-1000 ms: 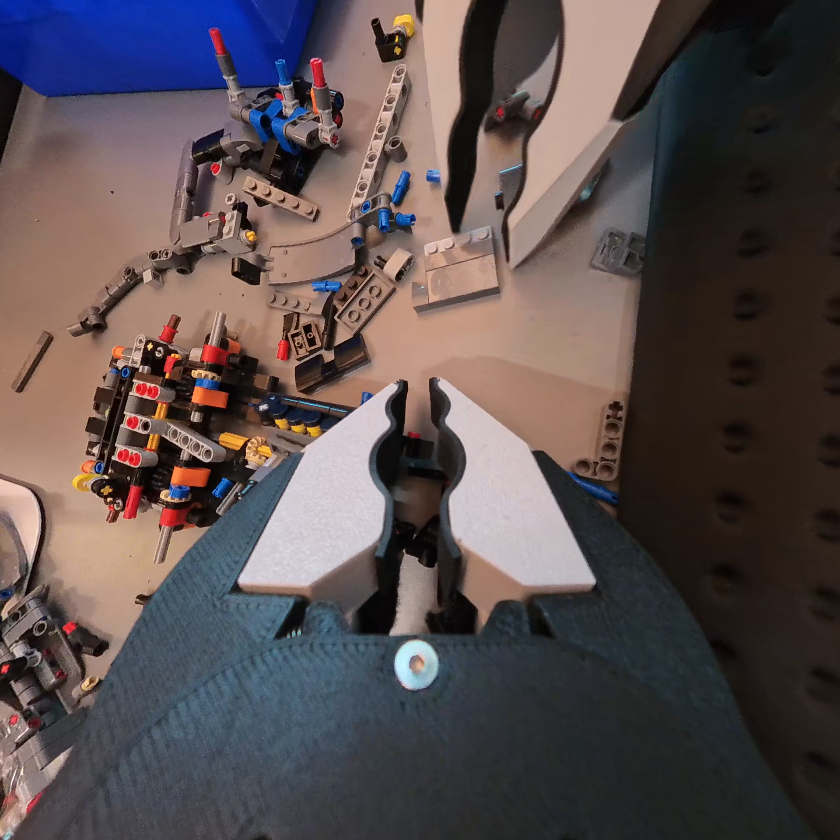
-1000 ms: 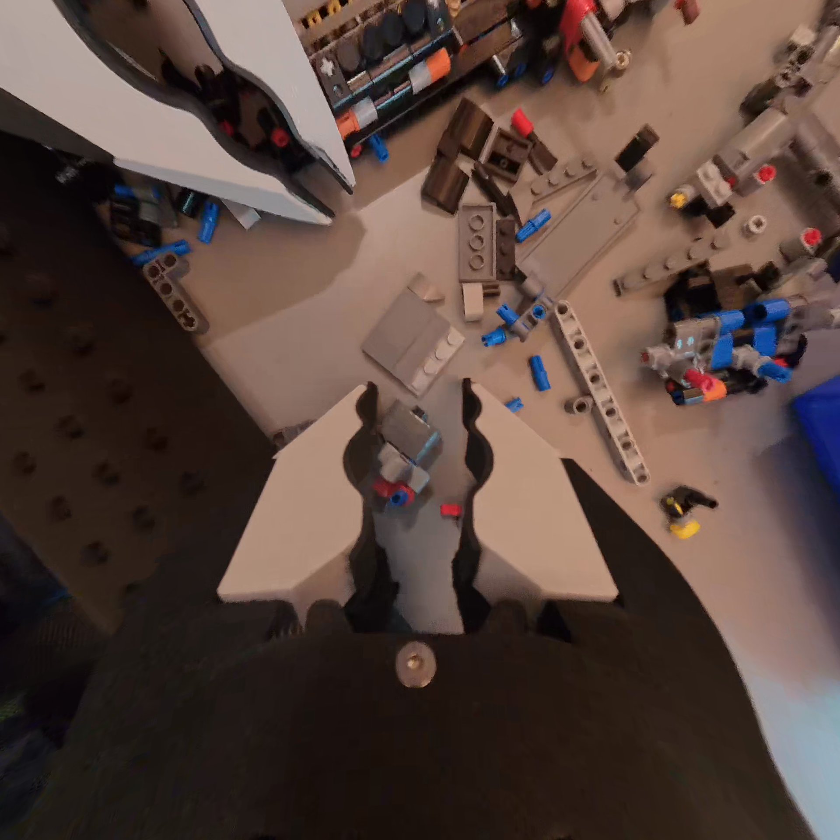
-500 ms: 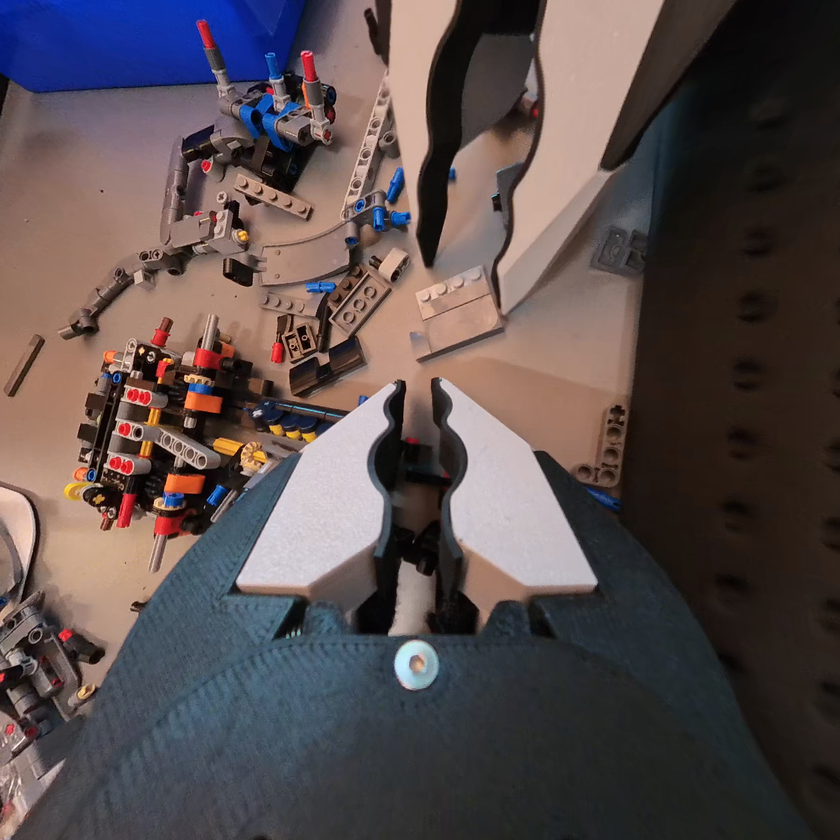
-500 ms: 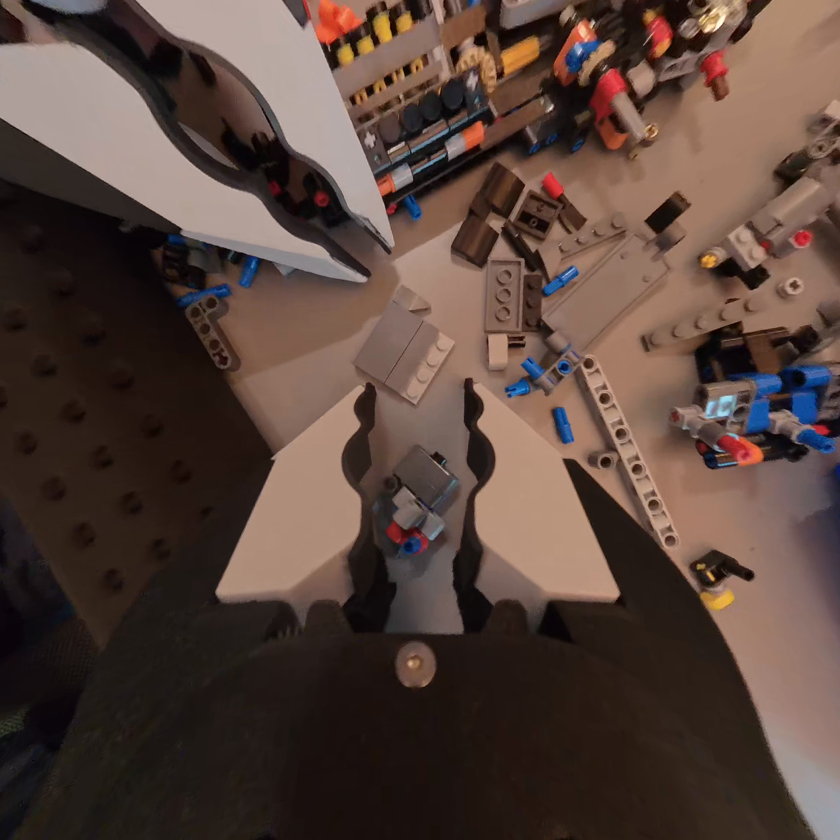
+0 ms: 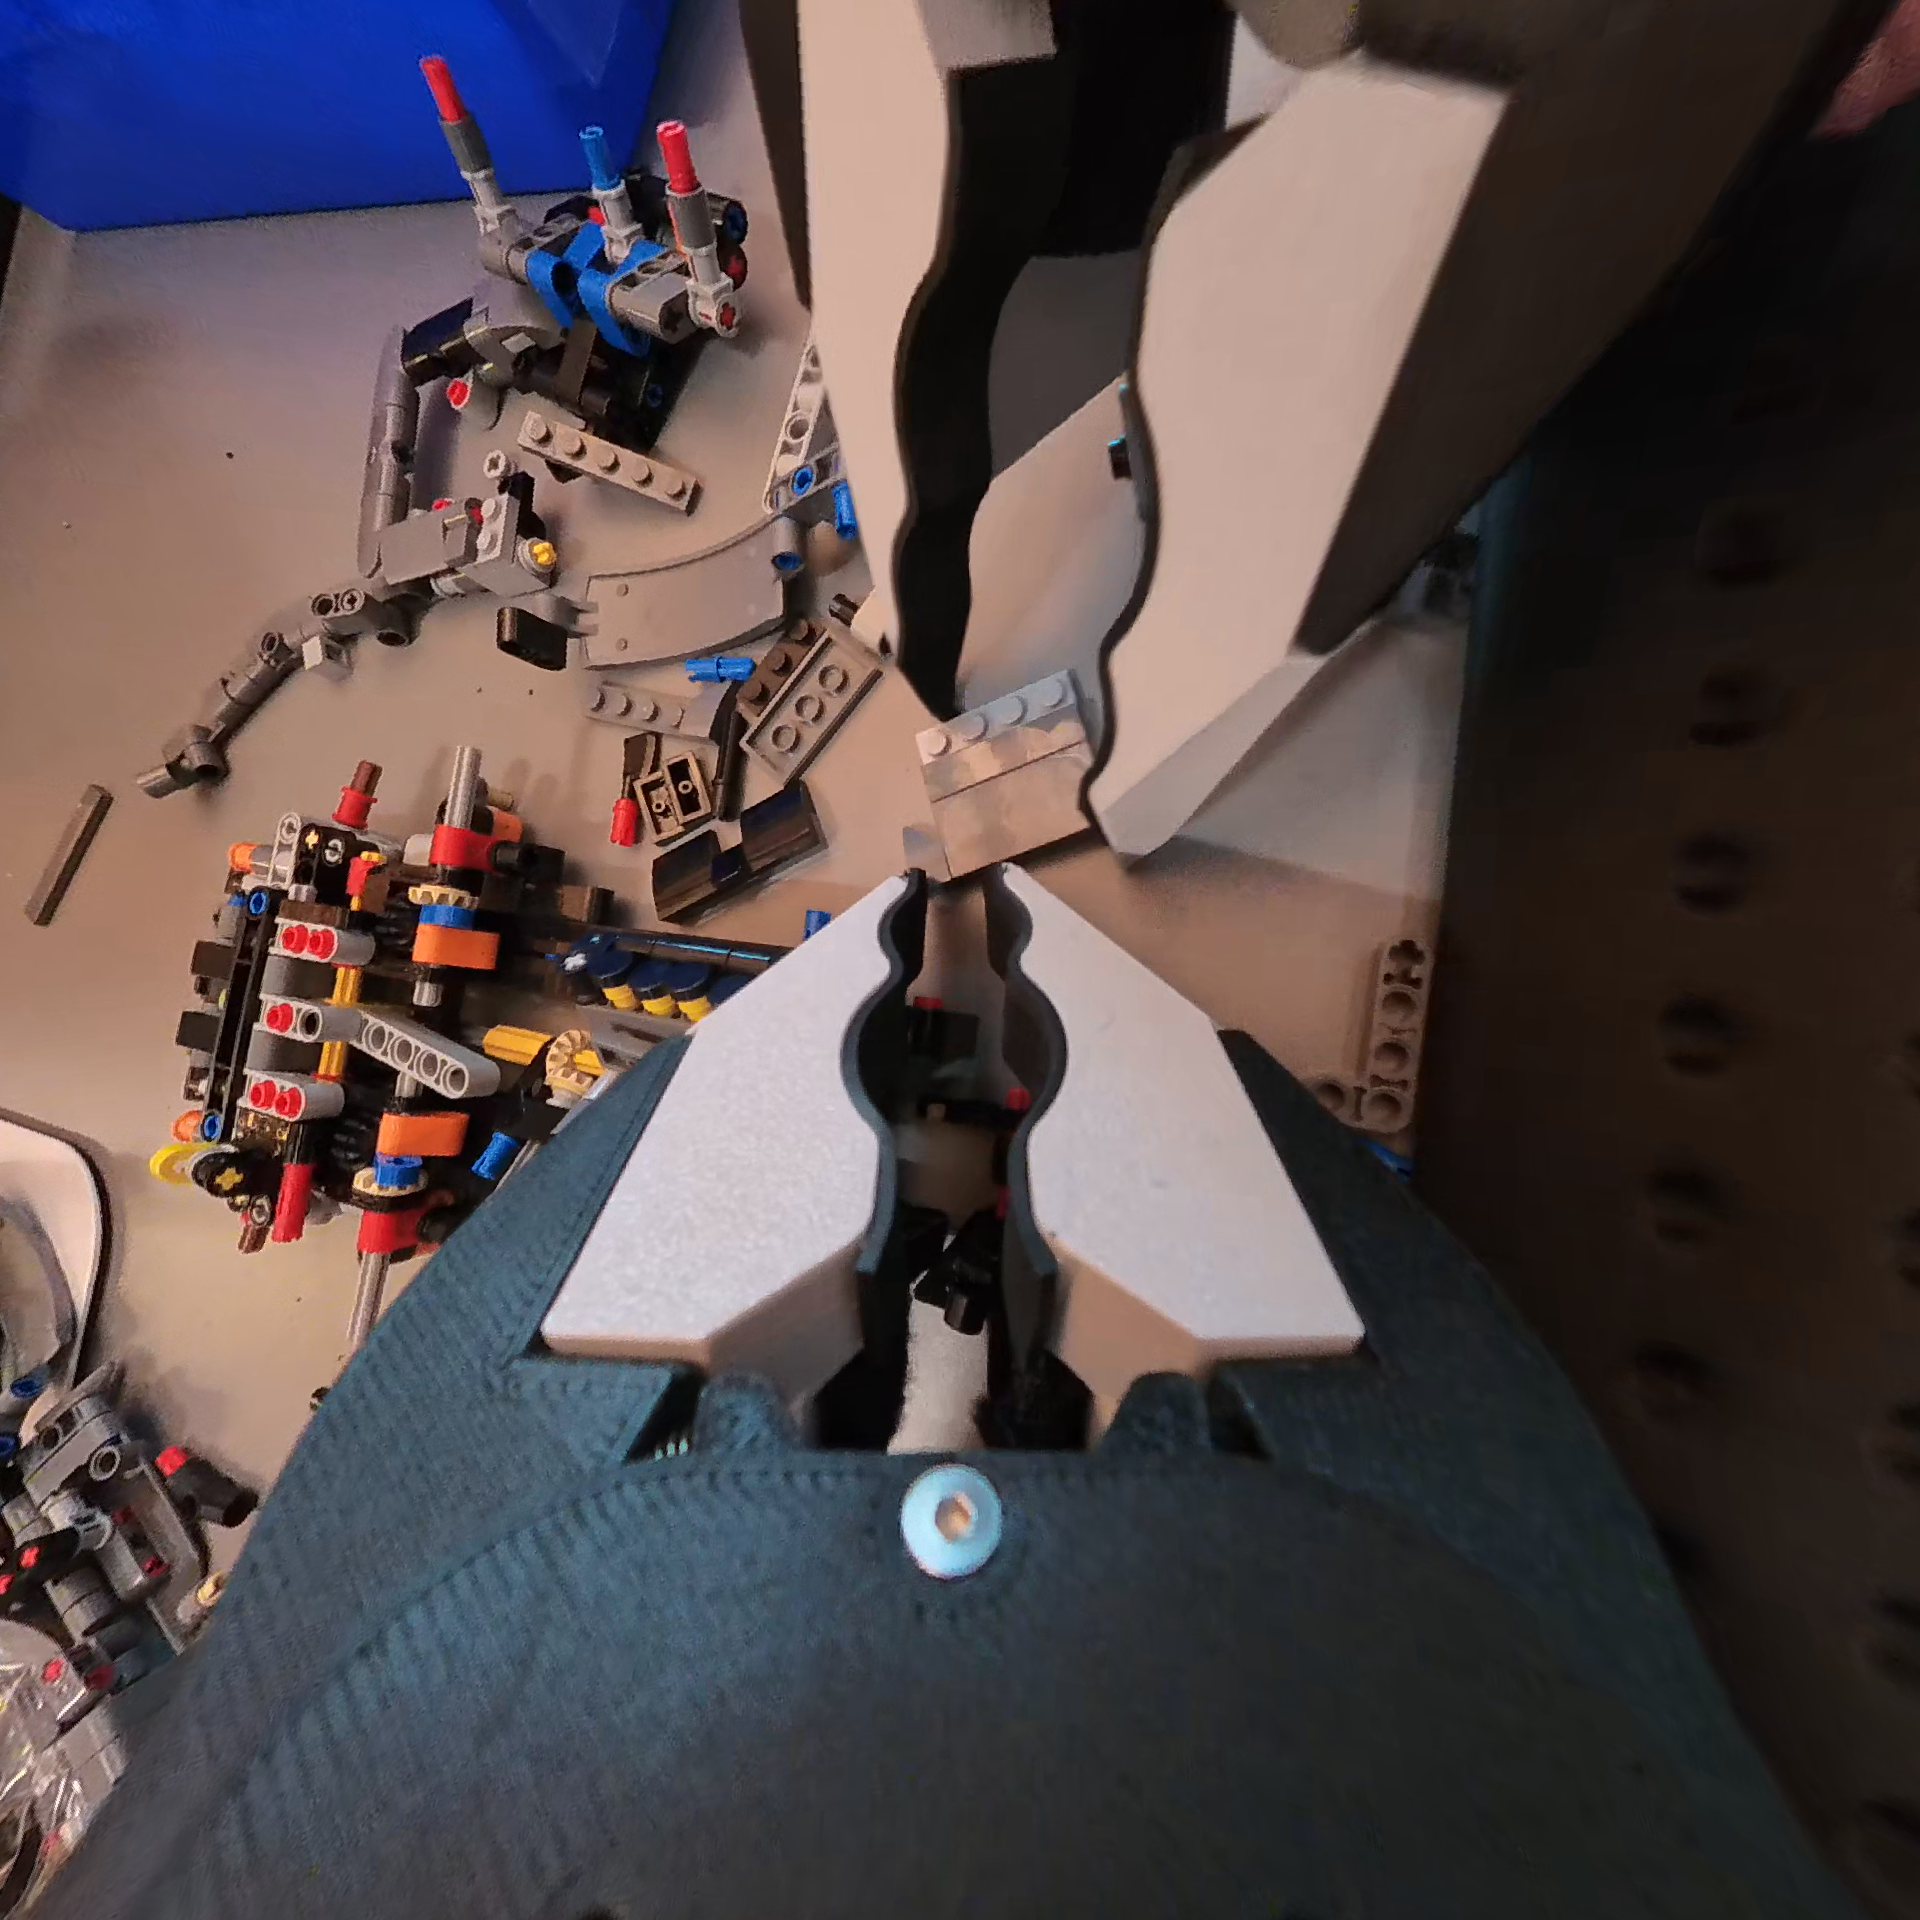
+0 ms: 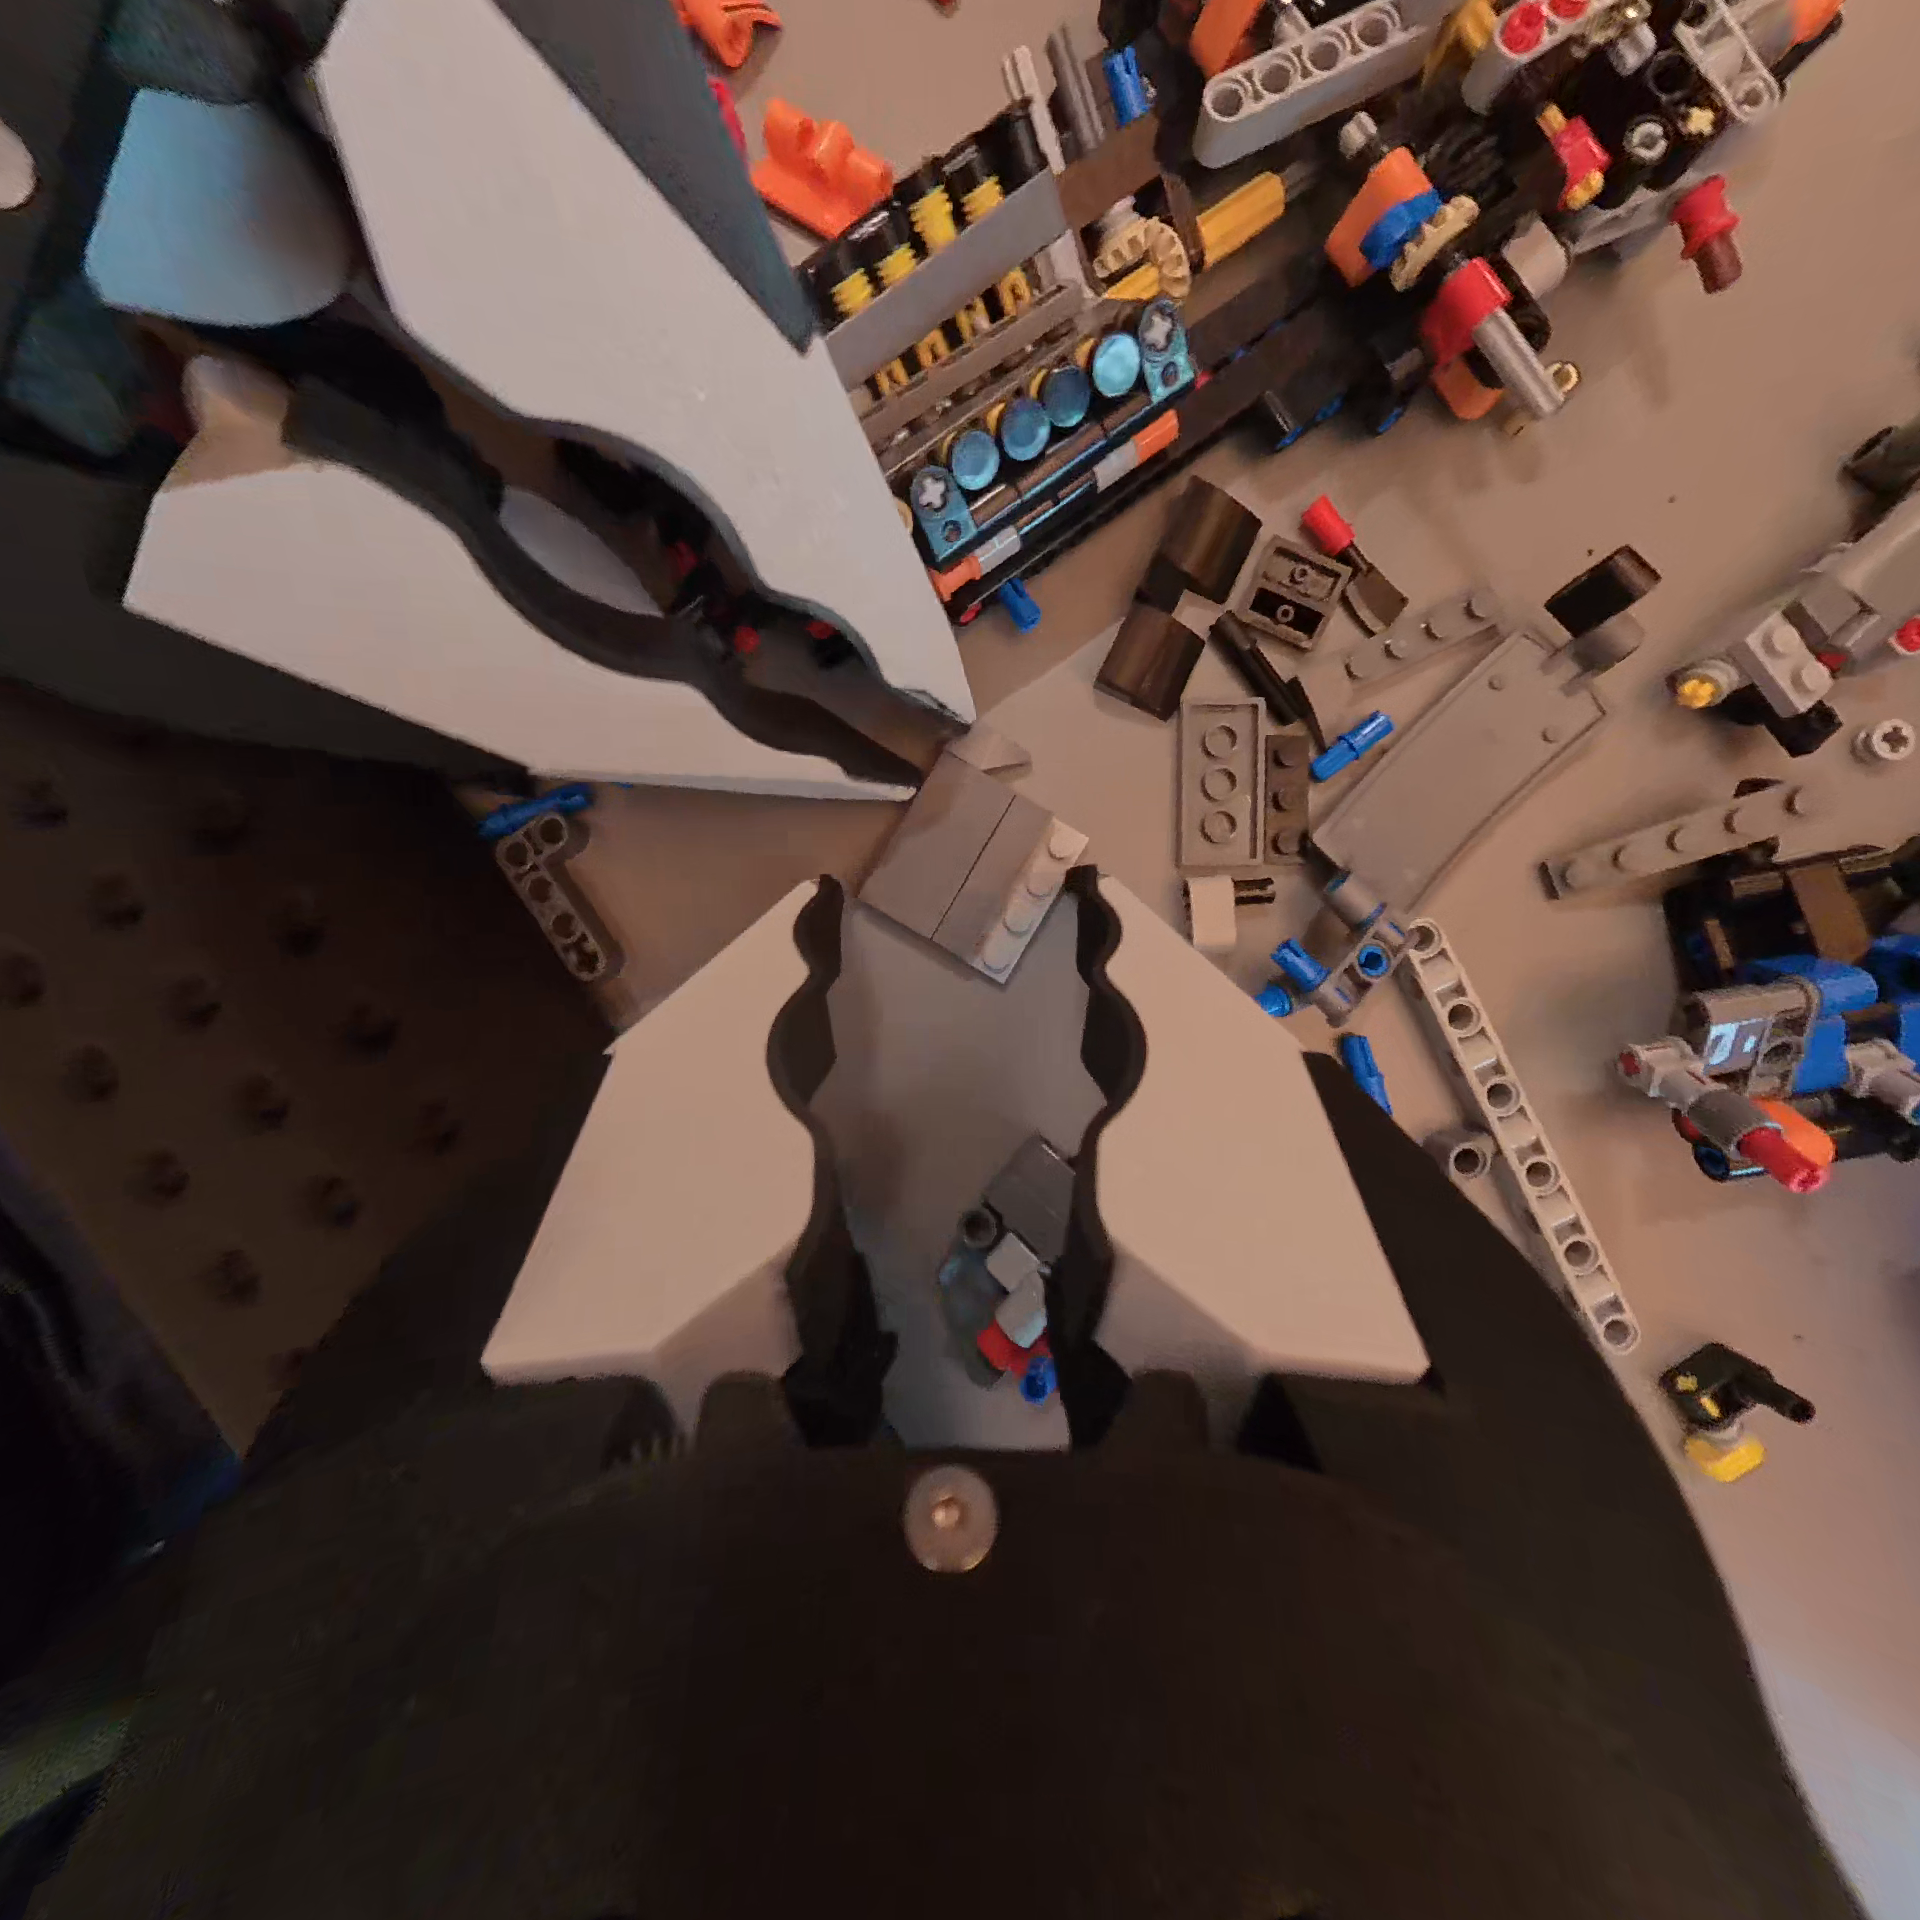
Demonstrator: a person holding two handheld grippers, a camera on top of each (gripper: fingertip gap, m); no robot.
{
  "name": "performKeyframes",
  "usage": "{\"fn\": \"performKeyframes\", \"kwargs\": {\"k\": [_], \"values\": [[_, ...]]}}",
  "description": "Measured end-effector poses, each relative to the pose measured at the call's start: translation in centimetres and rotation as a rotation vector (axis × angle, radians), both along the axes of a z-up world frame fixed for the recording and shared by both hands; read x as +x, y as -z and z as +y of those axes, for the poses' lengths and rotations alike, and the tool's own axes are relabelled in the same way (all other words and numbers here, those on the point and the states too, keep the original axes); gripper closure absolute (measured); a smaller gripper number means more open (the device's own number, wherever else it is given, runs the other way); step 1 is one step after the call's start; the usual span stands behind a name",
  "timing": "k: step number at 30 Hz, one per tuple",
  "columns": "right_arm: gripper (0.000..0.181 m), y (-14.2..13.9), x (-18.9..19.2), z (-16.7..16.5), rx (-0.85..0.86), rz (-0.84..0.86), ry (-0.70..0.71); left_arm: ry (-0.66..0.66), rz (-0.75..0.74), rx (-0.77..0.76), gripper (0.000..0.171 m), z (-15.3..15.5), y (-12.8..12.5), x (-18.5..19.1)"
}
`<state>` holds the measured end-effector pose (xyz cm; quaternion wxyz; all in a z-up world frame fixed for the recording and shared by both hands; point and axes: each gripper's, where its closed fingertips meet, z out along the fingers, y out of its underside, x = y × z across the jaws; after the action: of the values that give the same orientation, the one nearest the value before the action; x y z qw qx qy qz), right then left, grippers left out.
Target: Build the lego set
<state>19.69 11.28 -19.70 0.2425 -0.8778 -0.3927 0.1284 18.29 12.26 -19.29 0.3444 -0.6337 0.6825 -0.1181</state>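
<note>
My left gripper [image 5: 954,883] is shut on a small black lego piece with red pins [image 5: 935,1039], held just above the grey table. It also shows in the right wrist view [image 6: 935,753], with the black piece [image 6: 717,623] between its fingers. My right gripper [image 6: 951,888] is open, its fingertips on either side of a grey sloped brick [image 6: 966,873] that lies on the table. That brick [image 5: 997,800] sits between both grippers' tips in the left wrist view, where the right gripper [image 5: 1013,758] comes in from the top. A small grey assembly with red and blue pins [image 6: 1013,1268] lies on the table under the right gripper.
A large multi-coloured technic build [image 5: 343,1039] [image 6: 1351,208] lies to one side. A grey-blue sub-assembly [image 5: 613,270] [image 6: 1787,1070], a long grey beam [image 6: 1507,1122], a curved grey panel [image 5: 686,613] and several loose plates and pins are scattered. There is a blue bin [image 5: 312,94] and a dark studded mat [image 5: 1714,935]. The grippers are tip to tip, or close to it.
My right gripper has moved forward over the small grey assembly and now straddles the grey sloped brick, close to the left gripper. The left gripper has crept forward, still shut.
</note>
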Motion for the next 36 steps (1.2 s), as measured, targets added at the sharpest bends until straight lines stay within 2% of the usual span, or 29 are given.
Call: {"fn": "performKeyframes", "kwargs": {"k": [3,5,10,14,19,22,26,32,36], "values": [[0.135,0.1,-0.2,0.4,-0.007,-0.013,0.051,0.0,-0.001,-0.001,0.163,0.0,0.0,0.0],[0.142,0.1,0.0,0.6,-0.004,-0.026,0.069,0.0,-0.001,0.001,0.163,0.0,0.0,0.0],[0.148,-0.1,0.3,0.8,0.027,-0.024,0.041,-0.005,-0.008,-0.002,0.165,0.1,-0.2,-0.1],[0.148,-1.7,0.1,0.9,0.07,0.086,0.012,-0.027,-0.045,0.005,0.163,0.6,-1.0,-0.4],[0.148,-2.7,0.7,0.4,0.071,0.186,-0.02,-0.009,-0.036,0.167,0.15,1.0,-2.0,-0.1],[0.148,-3.1,0.4,-0.1,0.064,0.234,-0.055,0.02,0.007,0.293,0.149,1.0,-2.1,0.4],[0.149,-3.4,0.3,-0.3,0.058,0.266,-0.07,0.056,0.048,0.375,0.165,0.8,-1.9,0.5],[0.149,-3.4,0.3,-0.6,0.042,0.286,-0.084,0.066,0.015,0.361,0.167,0.5,-2.3,0.7],[0.149,-3.8,0.1,-0.9,0.055,0.303,-0.116,0.057,0.002,0.35,0.152,0.6,-2.4,0.8]]}}
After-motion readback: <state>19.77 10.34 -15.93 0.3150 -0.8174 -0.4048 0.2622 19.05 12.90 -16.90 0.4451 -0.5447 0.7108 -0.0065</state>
